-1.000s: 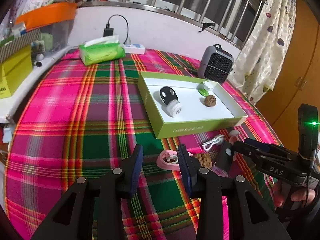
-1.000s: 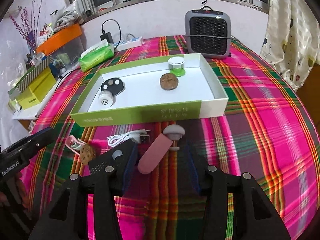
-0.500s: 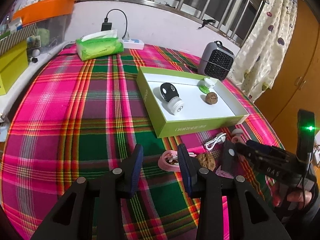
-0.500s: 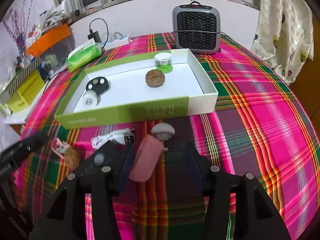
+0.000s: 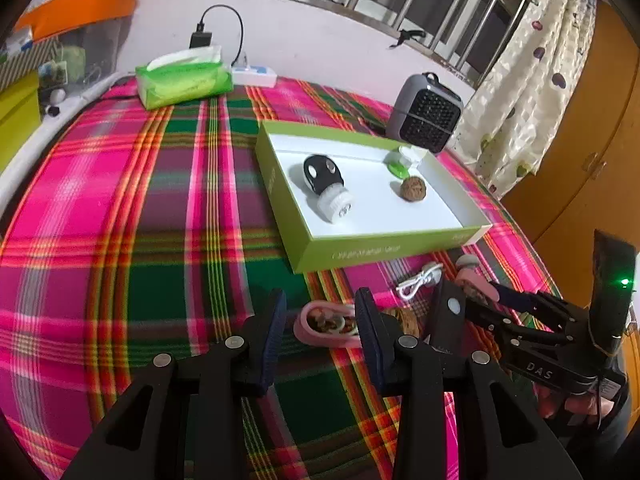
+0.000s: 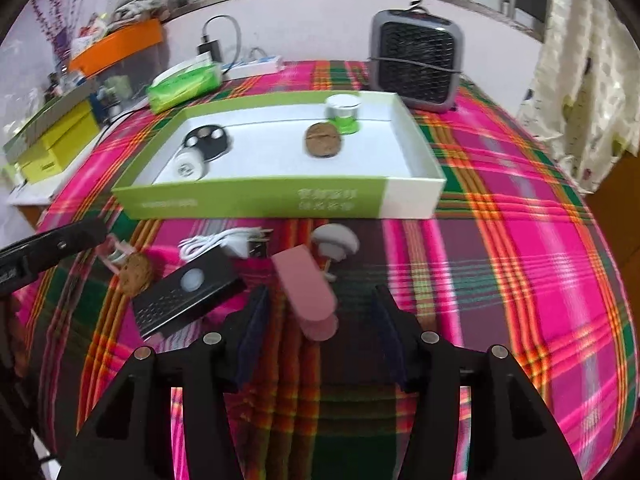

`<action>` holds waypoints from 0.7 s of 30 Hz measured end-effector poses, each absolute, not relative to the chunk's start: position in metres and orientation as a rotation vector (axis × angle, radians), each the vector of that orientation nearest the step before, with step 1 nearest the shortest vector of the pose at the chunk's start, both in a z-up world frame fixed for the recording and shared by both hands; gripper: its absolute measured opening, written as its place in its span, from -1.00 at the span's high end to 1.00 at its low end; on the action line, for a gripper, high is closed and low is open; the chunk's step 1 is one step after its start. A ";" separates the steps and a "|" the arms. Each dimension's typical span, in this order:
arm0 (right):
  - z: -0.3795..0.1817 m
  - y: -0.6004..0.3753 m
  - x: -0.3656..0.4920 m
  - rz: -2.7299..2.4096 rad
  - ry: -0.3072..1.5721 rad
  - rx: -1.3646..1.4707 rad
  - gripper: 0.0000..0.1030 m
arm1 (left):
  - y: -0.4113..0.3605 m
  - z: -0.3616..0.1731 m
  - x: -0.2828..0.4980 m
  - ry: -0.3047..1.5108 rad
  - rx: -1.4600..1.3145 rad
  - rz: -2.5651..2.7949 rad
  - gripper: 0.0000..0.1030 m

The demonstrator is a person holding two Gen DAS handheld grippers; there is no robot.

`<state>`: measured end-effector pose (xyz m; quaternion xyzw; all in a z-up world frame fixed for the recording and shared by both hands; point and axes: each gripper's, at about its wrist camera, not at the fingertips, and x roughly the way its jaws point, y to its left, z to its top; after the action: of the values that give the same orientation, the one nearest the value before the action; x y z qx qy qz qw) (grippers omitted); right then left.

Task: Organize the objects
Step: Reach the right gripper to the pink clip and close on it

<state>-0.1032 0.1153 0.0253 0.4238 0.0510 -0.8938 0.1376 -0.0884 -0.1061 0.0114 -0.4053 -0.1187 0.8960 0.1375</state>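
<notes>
Right gripper: jaws apart, having just been opening, with the pink case lying on the tablecloth between them, unclamped. Left gripper: jaws apart above the pink ring holder. Green box sits just beyond, holding a walnut

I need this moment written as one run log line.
left gripper: open, over pink case | right gripper: open, jaws just widened, pink bar between, untouched | green tray: three items inside
</notes>
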 end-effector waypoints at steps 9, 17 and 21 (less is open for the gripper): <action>0.027 0.110 -0.105 -2.522 0.154 1.187 0.23 | -0.094 0.010 -0.074 -0.307 -1.186 2.587 0.35; 0.028 0.121 -0.103 -2.493 0.090 1.161 0.64 | -0.076 0.008 -0.059 -0.259 -1.203 2.564 0.35; 0.029 0.131 -0.099 -2.506 0.070 1.150 0.64 | -0.064 0.010 -0.051 -0.243 -1.198 2.552 0.35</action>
<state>-0.0995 0.1306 0.0295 0.4092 0.0250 -0.8920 0.1905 -0.0508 -0.0638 0.0101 -0.4181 -0.0848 0.8910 0.1553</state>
